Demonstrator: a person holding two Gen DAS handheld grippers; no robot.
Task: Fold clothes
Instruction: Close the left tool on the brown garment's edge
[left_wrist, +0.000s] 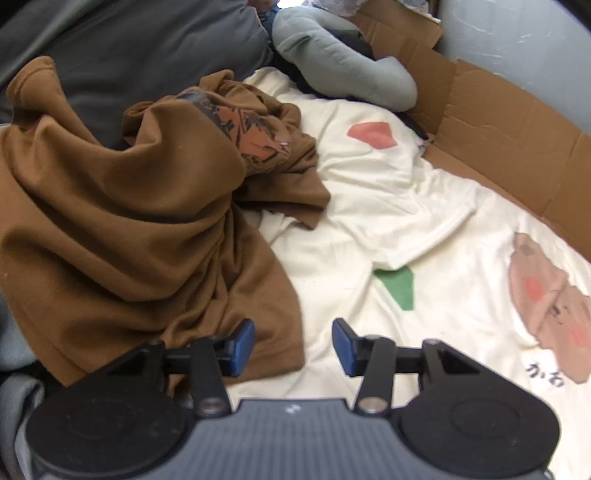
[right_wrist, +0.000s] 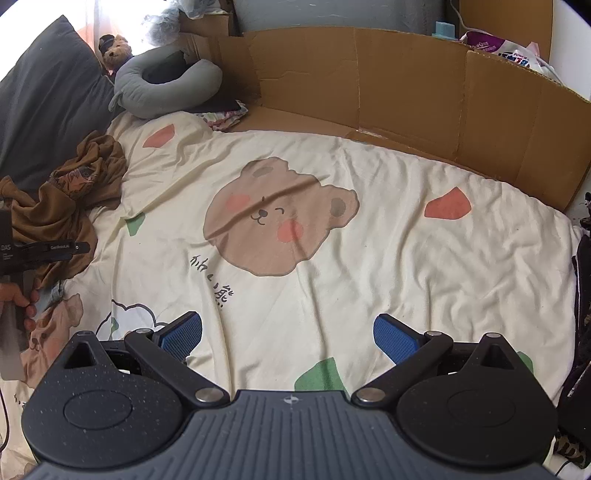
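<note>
A crumpled brown garment (left_wrist: 122, 221) with a dark and orange print lies on the cream bear-print bedsheet (left_wrist: 424, 295). My left gripper (left_wrist: 293, 345) is open and empty, hovering just above the garment's near hem, its left pad over the brown cloth. In the right wrist view the same garment (right_wrist: 70, 199) lies bunched at the far left, with the left gripper's body partly in front of it. My right gripper (right_wrist: 288, 338) is wide open and empty above the sheet (right_wrist: 369, 258), well to the right of the garment.
A grey U-shaped neck pillow (right_wrist: 166, 88) and a teddy bear (right_wrist: 116, 48) sit at the bed's head. A dark grey pillow (right_wrist: 48, 110) lies at the left. Flattened cardboard (right_wrist: 406, 92) lines the far edge. Dark items (right_wrist: 580, 332) lie at the right edge.
</note>
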